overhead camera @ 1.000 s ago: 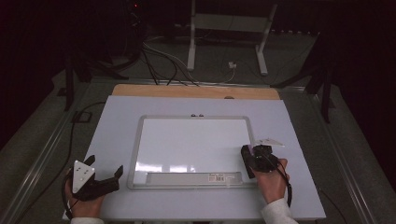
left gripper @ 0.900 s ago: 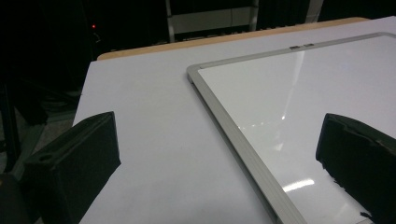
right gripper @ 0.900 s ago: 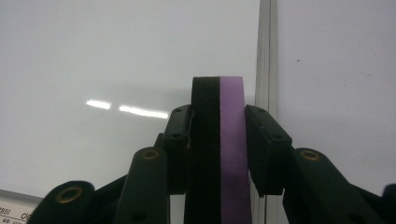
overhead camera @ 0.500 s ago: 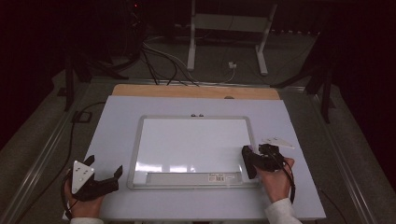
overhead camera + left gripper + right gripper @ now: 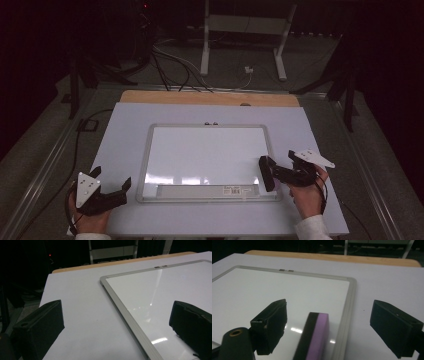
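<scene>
Purple-faced eraser (image 5: pixel 315 336) stands between my right tongs' (image 5: pixel 337 327) spread jaws on the whiteboard (image 5: pixel 200 155), long axis pointing far; left tongs (image 5: pixel 111 192) idle, released.

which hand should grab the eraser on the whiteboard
Right. The eraser stands on the whiteboard near its right edge, and the right gripper is open around it, fingers on either side. The left gripper is open off the board's left side.
</scene>
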A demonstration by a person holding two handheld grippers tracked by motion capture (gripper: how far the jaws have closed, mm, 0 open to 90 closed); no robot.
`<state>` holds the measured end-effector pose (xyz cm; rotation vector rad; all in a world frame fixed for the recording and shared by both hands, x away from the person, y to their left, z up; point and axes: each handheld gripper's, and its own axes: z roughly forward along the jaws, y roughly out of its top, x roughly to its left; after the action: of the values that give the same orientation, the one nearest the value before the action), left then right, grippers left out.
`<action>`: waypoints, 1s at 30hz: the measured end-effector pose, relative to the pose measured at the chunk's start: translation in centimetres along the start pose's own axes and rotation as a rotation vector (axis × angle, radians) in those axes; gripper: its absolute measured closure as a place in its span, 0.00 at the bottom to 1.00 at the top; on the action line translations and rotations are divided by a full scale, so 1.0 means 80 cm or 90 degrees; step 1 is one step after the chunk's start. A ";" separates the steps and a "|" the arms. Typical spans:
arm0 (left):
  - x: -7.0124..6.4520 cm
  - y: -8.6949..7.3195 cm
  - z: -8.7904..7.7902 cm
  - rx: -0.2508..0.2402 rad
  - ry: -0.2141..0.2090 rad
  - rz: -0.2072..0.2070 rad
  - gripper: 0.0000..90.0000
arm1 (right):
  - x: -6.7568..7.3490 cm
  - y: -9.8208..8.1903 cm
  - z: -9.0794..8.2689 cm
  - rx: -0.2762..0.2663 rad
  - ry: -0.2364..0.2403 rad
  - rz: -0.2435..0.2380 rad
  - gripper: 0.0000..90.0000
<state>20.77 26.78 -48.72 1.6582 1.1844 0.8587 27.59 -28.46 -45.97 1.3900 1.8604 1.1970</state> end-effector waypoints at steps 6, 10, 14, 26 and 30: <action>0.000 0.004 -0.001 -0.011 0.000 -0.004 0.00 | -0.013 -0.009 -0.016 -0.048 0.011 -0.009 0.09; -0.001 0.010 0.002 -0.024 0.002 -0.009 0.00 | -0.017 -0.017 -0.022 -0.066 0.009 -0.033 0.05; -0.003 0.015 0.004 -0.037 0.001 -0.018 0.00 | -0.021 -0.029 -0.025 -0.065 0.010 -0.035 0.03; 0.001 0.018 0.007 -0.055 0.013 -0.020 0.00 | -0.033 -0.053 -0.036 -0.084 0.012 -0.019 0.03; 0.002 0.017 0.005 -0.057 0.012 -0.021 0.00 | -0.032 -0.054 -0.040 -0.097 0.008 -0.022 0.03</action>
<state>21.61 26.67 -47.57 1.5578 1.1661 0.8962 23.79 -32.31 -48.50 1.2649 1.7552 1.3034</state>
